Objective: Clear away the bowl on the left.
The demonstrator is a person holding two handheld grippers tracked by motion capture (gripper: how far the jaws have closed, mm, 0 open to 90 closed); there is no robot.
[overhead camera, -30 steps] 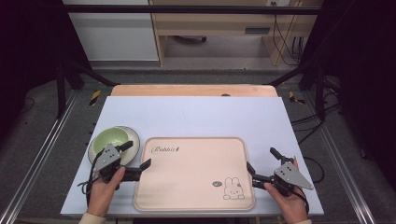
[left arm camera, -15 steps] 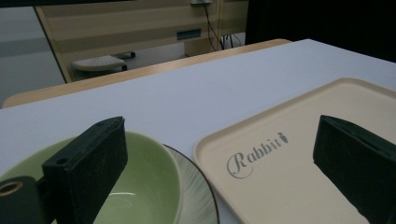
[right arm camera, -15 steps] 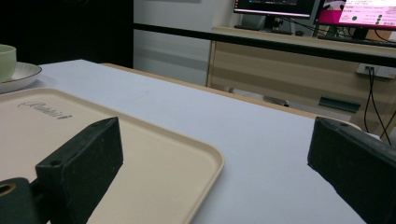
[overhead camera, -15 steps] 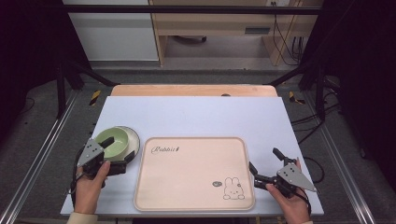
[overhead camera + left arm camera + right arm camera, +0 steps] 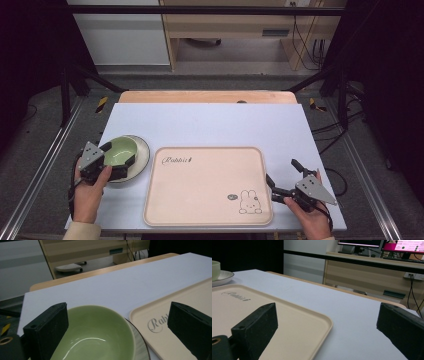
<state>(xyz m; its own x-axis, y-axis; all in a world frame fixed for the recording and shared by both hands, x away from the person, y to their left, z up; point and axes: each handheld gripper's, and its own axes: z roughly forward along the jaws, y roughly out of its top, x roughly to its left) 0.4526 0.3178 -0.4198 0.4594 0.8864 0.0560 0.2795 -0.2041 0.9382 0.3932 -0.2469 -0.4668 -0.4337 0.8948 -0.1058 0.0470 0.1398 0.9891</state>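
On the white table (image 5: pixel 210 125), lower left, the glossy green ceramic bowl (image 5: pixel 120 151) is straddled by the wide-open left gripper (image 5: pixel 116 161), not yet gripped; the right gripper (image 5: pixel 282 181) is wide, empty.

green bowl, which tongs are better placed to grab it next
Left. The left tongs are open, jaws on either side of the green bowl on its plate. The right tongs sit open across the tray.
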